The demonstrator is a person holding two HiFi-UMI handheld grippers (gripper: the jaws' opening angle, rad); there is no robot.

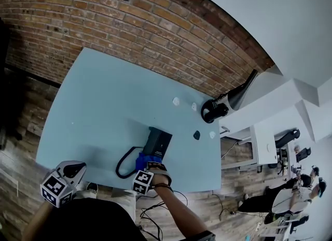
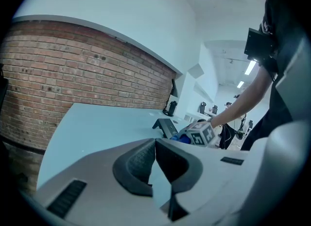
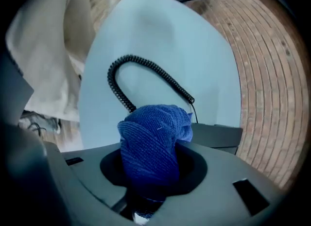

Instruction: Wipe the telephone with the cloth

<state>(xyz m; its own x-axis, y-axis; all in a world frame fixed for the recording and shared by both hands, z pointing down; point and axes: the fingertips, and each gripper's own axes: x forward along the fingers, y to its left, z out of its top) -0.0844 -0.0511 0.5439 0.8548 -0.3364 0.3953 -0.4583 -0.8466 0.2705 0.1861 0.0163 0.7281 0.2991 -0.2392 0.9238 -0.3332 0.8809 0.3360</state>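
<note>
Your right claw (image 3: 150, 164) clamps the cloth (image 3: 153, 132); press it on the phone (image 3: 216, 135) just ahead and sweep evenly. Left claw (image 2: 155, 145) closed, empty.

I see blue ribbed cloth (image 3: 153, 142), black telephone (image 1: 157, 142) with black coiled cord (image 3: 146, 72), pale blue table (image 1: 104, 89), red-brown brick wall (image 1: 104, 22), brown wood-plank floor (image 1: 21, 131), black-and-white square-patterned marker cube (image 1: 56, 189).

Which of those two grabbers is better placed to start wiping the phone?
Right. The right gripper is shut on the blue cloth, at the telephone; the left gripper is shut, empty, back at the table edge.
</note>
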